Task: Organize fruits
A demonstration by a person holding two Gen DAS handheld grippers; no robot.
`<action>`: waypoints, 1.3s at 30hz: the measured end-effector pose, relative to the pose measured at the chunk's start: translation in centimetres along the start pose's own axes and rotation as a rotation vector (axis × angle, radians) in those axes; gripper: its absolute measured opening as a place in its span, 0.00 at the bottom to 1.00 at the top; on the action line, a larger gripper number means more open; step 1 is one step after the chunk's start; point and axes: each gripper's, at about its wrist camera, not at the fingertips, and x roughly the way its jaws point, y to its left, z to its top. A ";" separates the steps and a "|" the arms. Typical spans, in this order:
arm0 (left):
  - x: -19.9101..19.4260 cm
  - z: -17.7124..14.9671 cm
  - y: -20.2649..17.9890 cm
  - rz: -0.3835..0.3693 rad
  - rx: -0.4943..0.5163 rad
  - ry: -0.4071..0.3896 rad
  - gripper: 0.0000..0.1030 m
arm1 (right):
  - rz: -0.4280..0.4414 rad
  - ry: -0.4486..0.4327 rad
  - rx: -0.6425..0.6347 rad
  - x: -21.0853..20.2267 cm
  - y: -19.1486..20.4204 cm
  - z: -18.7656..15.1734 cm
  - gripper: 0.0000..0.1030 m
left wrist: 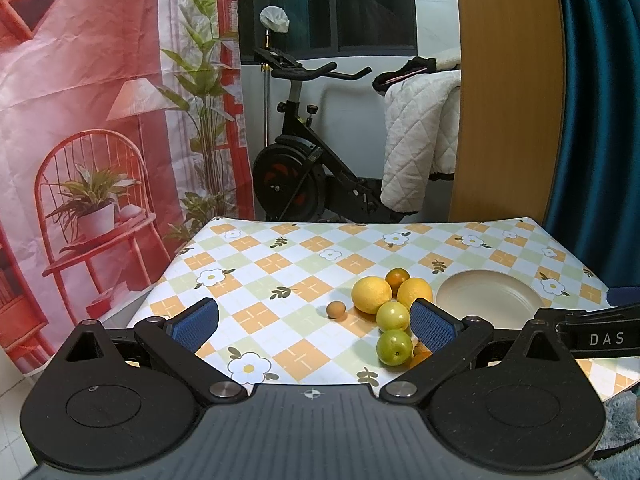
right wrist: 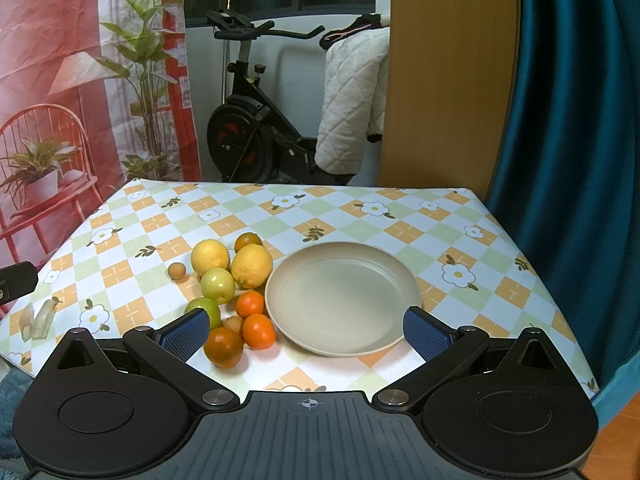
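Sitting beside beige plate (right wrist: 344, 300): yellow, green, orange fruits (right wrist: 236, 280); both hand-held grippers gaping, empty.

The white letters "DAS" stand on the black right gripper (left wrist: 600, 330), seen from the left wrist.

Exercise bike (left wrist: 304, 160) (black), teal curtain (left wrist: 600, 120)

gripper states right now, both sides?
Left gripper: open, holding nothing, fruit pile ahead on the table.
Right gripper: open, holding nothing, jaws spread wide in front of the bare plate.
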 end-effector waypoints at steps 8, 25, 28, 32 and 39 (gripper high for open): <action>0.2 0.1 0.1 -0.002 -0.006 0.008 1.00 | -0.001 0.000 -0.001 0.0 0.0 0.0 1.00; 0.4 -0.1 0.1 -0.004 -0.011 0.018 1.00 | -0.001 0.000 -0.002 0.0 0.1 -0.1 1.00; 0.5 -0.1 0.1 -0.004 -0.013 0.021 1.00 | -0.002 0.000 -0.003 0.0 0.1 -0.1 1.00; 0.4 -0.1 0.1 -0.004 -0.013 0.022 1.00 | -0.002 0.000 -0.002 0.0 0.1 -0.1 1.00; 0.4 -0.2 0.1 -0.004 -0.015 0.024 1.00 | -0.002 0.000 -0.003 0.0 0.2 -0.1 1.00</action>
